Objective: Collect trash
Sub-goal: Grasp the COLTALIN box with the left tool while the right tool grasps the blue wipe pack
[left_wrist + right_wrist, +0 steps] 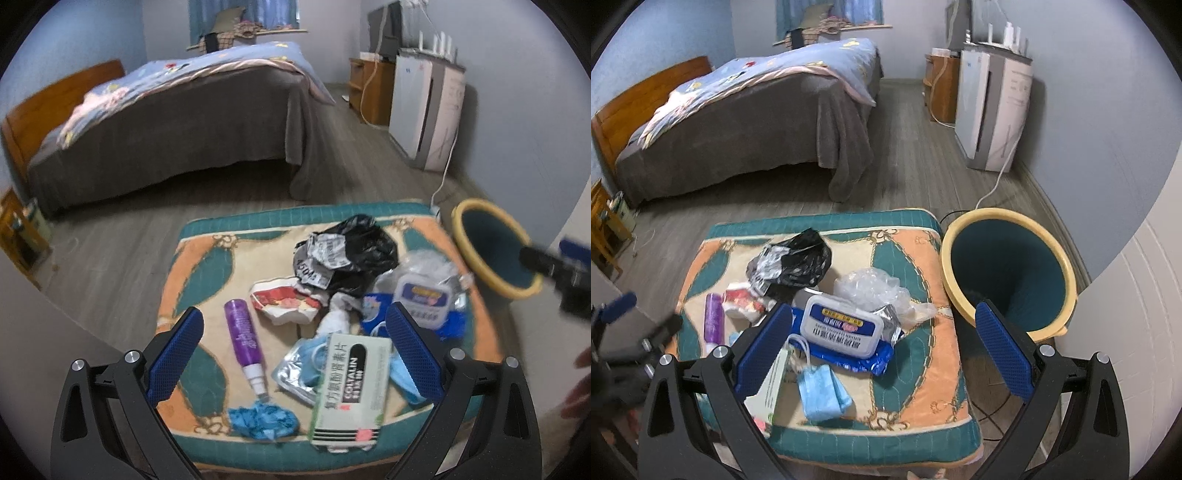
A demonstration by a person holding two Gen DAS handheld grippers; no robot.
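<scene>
A: What's the biggest thing by the cushioned stool point(916, 354)?

B: The yellow-rimmed bin point(1008, 273), just beside its right edge.

A: And the trash?

B: All lying on the stool: black bag point(354, 247) at the back, wet-wipes pack point(842, 325) near the bin side, medicine box point(351, 387) at the front, purple bottle point(245, 339) to the left, blue mask point(822, 391).

A: The claws?

B: Left gripper point(291, 354) and right gripper point(882, 350) both hover spread wide, holding nothing.

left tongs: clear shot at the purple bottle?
Probably yes. The left tongs are open and empty, and the purple bottle lies uncovered on the cushion between their fingers, with nothing on top.
</scene>
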